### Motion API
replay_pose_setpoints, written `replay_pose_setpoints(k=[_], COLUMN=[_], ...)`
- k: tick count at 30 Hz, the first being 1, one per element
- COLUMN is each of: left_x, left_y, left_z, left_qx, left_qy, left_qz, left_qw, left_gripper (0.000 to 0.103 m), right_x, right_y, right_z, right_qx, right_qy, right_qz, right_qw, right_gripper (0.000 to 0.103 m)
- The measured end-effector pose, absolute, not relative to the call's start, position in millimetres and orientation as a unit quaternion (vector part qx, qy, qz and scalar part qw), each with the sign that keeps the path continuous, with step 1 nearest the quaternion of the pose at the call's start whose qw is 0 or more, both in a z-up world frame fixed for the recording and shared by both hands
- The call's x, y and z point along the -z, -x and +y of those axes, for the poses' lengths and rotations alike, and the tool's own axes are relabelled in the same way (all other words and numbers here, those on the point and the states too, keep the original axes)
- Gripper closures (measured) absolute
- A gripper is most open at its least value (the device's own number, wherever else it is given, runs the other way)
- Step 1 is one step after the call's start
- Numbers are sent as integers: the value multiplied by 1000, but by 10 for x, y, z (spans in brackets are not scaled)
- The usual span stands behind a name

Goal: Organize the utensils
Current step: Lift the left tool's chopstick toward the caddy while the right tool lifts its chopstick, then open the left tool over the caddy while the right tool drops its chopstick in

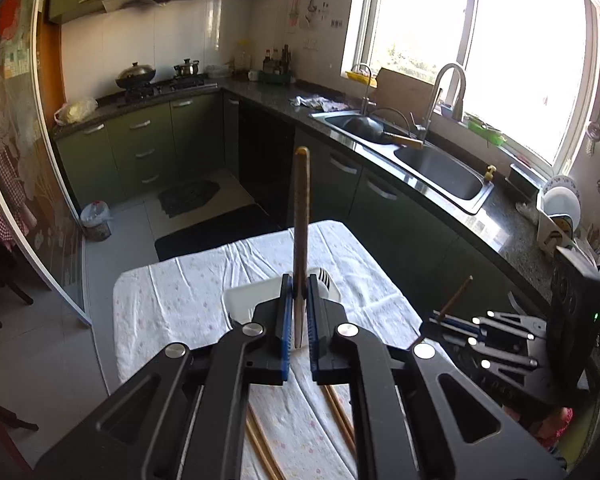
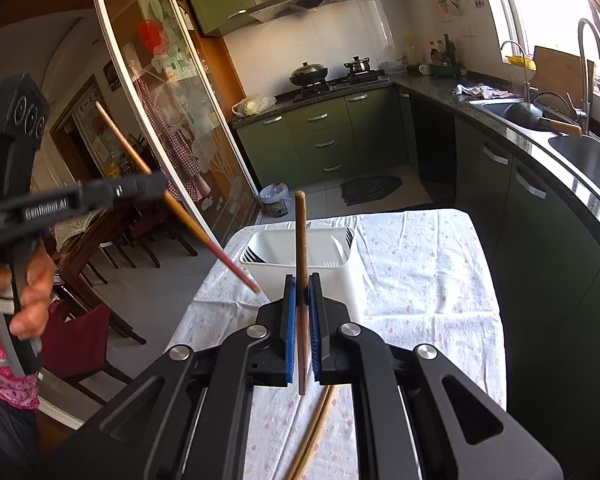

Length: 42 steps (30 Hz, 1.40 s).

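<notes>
Between my left gripper's point(image 1: 299, 312) blue-padded fingers point(image 1: 286, 312) I see a brown wooden chopstick point(image 1: 301, 220) pinched tight, standing nearly upright with its rounded end well above the fingertips and its lower end poking out just below the pads. My right gripper point(image 2: 303, 312) is doing the same: its blue pads point(image 2: 290, 316) are pressed onto a second brown wooden chopstick point(image 2: 300, 264), also close to upright, with a short length hanging beneath the fingers.

Just beyond both sets of fingertips sits a white plastic utensil caddy point(image 2: 284, 268) on the table, with dark fork tines point(image 2: 256, 257) showing in its left compartment and a pale utensil point(image 2: 337, 249) leaning in its right one. Below and behind my fingers, loose wooden chopsticks point(image 1: 340, 416) lie on the white floral tablecloth point(image 2: 420, 280); from the right wrist view I see one point(image 2: 312, 432) running under the gripper.

From the right wrist view, the left gripper point(image 2: 152, 186) shows off to the left of my fingers, its chopstick point(image 2: 172, 196) slanting down toward the table edge, with a person's hand point(image 2: 28, 296) on the grip and a pink patterned sleeve point(image 2: 4, 376) beneath it. From the left wrist view, the right gripper point(image 1: 438, 320) sits to the right of my fingers.

Farther past the caddy I see green kitchen cabinets point(image 1: 148, 148), a steel sink point(image 1: 440, 172) and a bright window point(image 1: 480, 40).
</notes>
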<state>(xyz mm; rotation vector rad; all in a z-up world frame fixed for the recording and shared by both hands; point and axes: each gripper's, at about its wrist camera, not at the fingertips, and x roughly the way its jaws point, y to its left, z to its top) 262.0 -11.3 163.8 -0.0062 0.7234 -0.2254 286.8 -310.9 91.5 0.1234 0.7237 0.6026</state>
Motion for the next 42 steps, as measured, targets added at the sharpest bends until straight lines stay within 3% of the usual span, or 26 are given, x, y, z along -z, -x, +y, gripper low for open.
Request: replay_pose_setpoints(k=[5,17,25,30,42], left_x=[-1651,-745,-735,-804,-581], left_y=[-2956,-3554,-3364,-3167,-2777], left_z=[-113,-110,35,90,275], left_qx=[75,53,69,75,84], left_qy=[-10,-13,3,0,-1], left_qz=[348,441,444,437,463], left_qw=[934,896,894,896,882], left_gripper=[97,96,81,80,77], right_x=[-883,-1157,-1570,-1823,-1076], right_y=[-2925,-2989,-3228,-3477,-4075], right_z=[-3195,-3142,-3015,-2837,-2289], right_qx=[-282,-282,-286,-264,-238], right_qy=[-63,-59,-78,-87,-37], right_qz=[350,325,283,240,326], right_qw=[891,901,912,930,914], right_gripper=[96,96,96,96,96])
